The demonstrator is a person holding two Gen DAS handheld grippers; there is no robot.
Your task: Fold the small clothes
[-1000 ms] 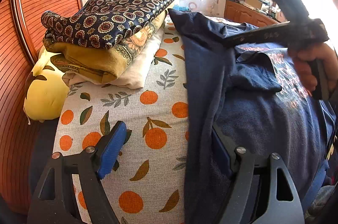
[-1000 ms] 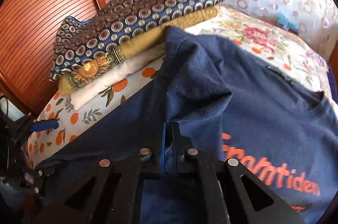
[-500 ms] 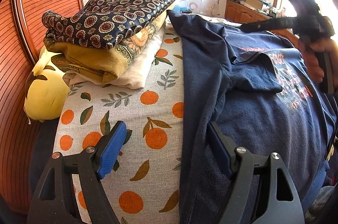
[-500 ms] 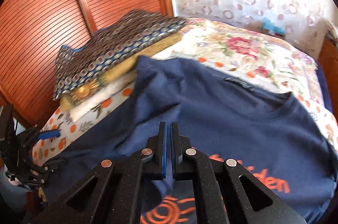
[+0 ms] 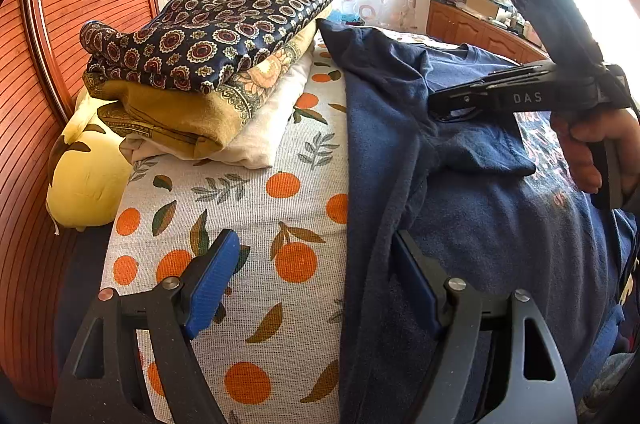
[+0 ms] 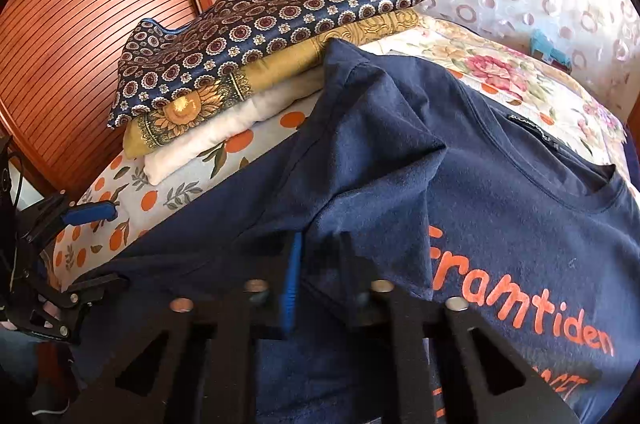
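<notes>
A navy T-shirt (image 5: 480, 216) with orange lettering lies on the bed, its left sleeve folded over the chest; it also shows in the right wrist view (image 6: 500, 183). My left gripper (image 5: 316, 276) is open, low over the shirt's left edge, one finger over the orange-print sheet, the other over navy cloth. My right gripper (image 6: 320, 264) has its jaws slightly apart just above the folded sleeve (image 6: 360, 191), holding nothing. It also appears in the left wrist view (image 5: 440, 103), over the sleeve.
A stack of folded clothes (image 5: 208, 63) sits at the head of the bed beside the shirt. A yellow plush (image 5: 84, 175) lies against the wooden headboard (image 5: 80, 3). A wooden cabinet (image 5: 480, 31) stands far right by the curtain.
My right gripper, shut one second ago, lifted and drew back, then came down over the sleeve with jaws parted. The left gripper stayed still and open.
</notes>
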